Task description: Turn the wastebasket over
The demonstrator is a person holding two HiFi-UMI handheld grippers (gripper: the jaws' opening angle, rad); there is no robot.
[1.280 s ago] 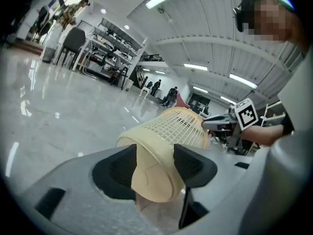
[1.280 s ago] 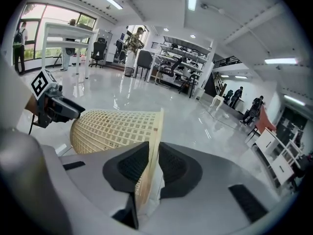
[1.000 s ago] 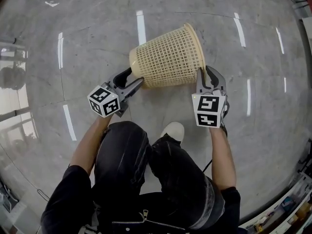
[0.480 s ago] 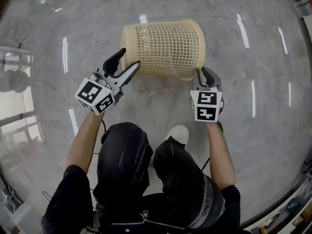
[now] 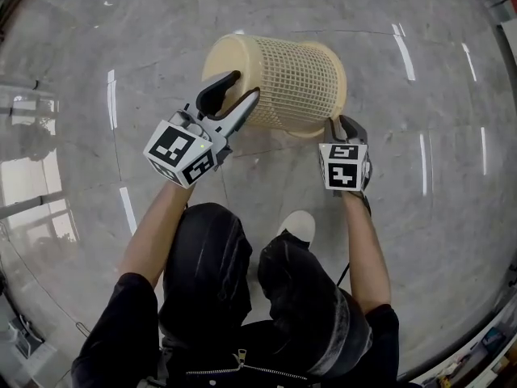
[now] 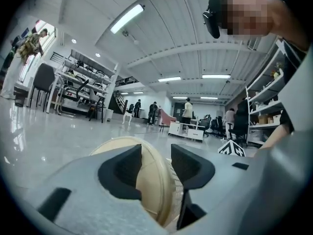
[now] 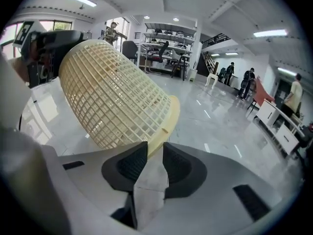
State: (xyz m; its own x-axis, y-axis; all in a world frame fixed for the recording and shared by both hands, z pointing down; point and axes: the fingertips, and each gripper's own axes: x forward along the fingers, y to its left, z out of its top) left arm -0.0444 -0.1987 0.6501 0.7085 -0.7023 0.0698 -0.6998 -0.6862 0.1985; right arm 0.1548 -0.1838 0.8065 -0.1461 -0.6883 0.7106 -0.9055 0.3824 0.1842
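Grey stone floor (image 5: 452, 241): polished and streaked with reflections of ceiling lights, spreading under and all round the wastebasket.
Person (image 5: 242, 297): in dark trousers and a dark top, below the wastebasket in the head view, with both bare forearms reaching up towards it.
Wastebasket (image 5: 295, 83): cream plastic lattice, tipped onto its side between the two grippers. Its solid round base is at the left gripper and its wide rim at the right gripper. Whether it touches the floor cannot be told.
Left gripper (image 5: 242, 87): at the base end of the wastebasket, jaws astride the base edge, one over the flat bottom and one along the lattice wall. The jaws are closing, with a sliver of space beside one pad, so they are not yet clamped.
Right gripper (image 5: 341, 121): at the rim end of the wastebasket, jaws drawn nearly together and pinched on its thick rim.
Shoe (image 5: 299, 225): white, on the floor below the wastebasket.
Marker cubes (image 5: 182, 153): one on each gripper, on the end away from the wastebasket.
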